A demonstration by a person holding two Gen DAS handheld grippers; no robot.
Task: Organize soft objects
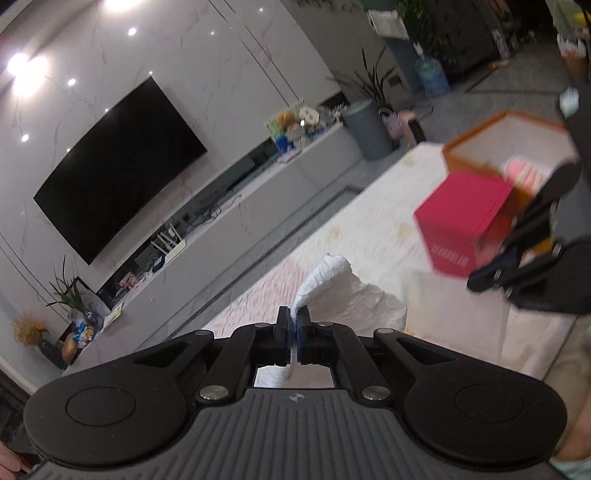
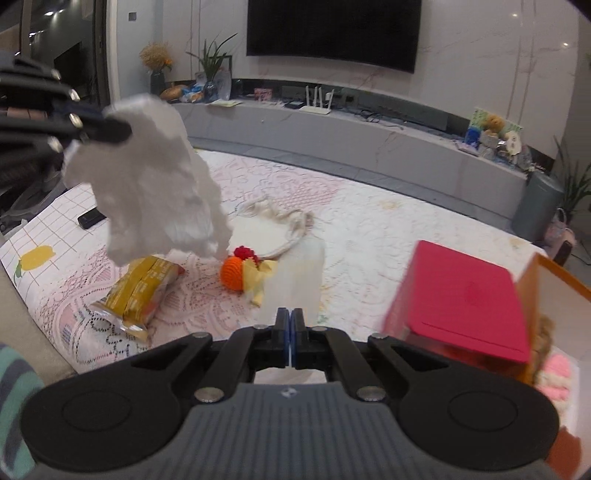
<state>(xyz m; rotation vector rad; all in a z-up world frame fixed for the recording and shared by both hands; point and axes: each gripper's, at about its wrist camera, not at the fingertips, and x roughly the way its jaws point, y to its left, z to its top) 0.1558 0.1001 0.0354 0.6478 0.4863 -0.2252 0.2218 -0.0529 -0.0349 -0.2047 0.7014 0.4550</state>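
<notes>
Left gripper [image 1: 294, 321]: jaws clamped on a white crumpled cloth [image 1: 354, 295]. In the right wrist view the same cloth [image 2: 155, 192] is seen hanging free from that gripper [image 2: 110, 129], clear of the bed cover.

Right gripper [image 2: 290, 325]: jaws pressed together. A thin pale sheet [image 2: 299, 280] is seen just beyond the tips; whether its edge is pinched cannot be told. In the left wrist view this gripper [image 1: 480, 278] is seen in front of the red box.

Bed cover [image 2: 369, 229]: pale, with a pink lace pattern; all loose items are laid on it.

Yellow packet [image 2: 136, 291]: laid flat at the left, below the hanging cloth.

Orange crochet toy [image 2: 232, 271]: red tuft on top, yellow part beside it; placed near the middle, touching the sheet.

Cream bag [image 2: 280, 225]: cord handles, laid flat behind the toy.

Red box [image 2: 461, 299]: lidded, at the right, set against an orange open box [image 1: 506, 144].

Orange open box: white inside; pink fluffy items [image 2: 557, 376] are seen within.

Phone [image 2: 90, 218]: dark, placed on a checked sheet at the far left.

Background: a television [image 2: 332, 33] is mounted on the wall above a long grey console [image 2: 369, 136].
</notes>
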